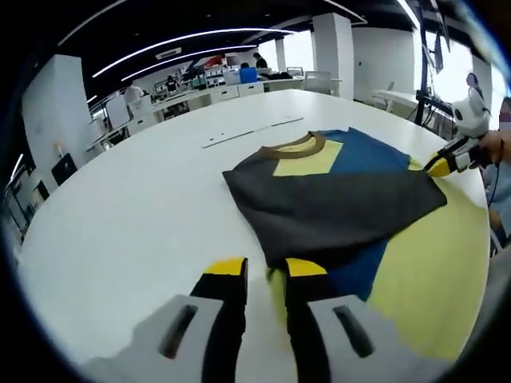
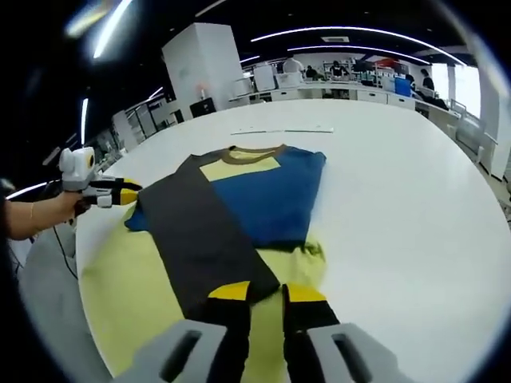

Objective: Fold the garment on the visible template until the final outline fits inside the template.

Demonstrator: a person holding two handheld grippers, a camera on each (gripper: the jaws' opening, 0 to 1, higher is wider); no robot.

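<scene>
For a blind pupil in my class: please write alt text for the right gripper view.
A partly folded shirt, blue with a dark panel, lies on a yellow template on a white table. The right gripper reaches its near edge; the left gripper holds its far side.

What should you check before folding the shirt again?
1. Left gripper at the shirt hem: ok, its tips meet the cloth edge.
2. Right gripper at the dark panel's end: ok.
3. Cloth actually pinched by either gripper: cannot tell.
4. Shirt lying on the yellow template: ok.
5. Outline fits inside the template: not ok, the collar end lies on the white table.
6. Shirt fully in view: ok.
</scene>
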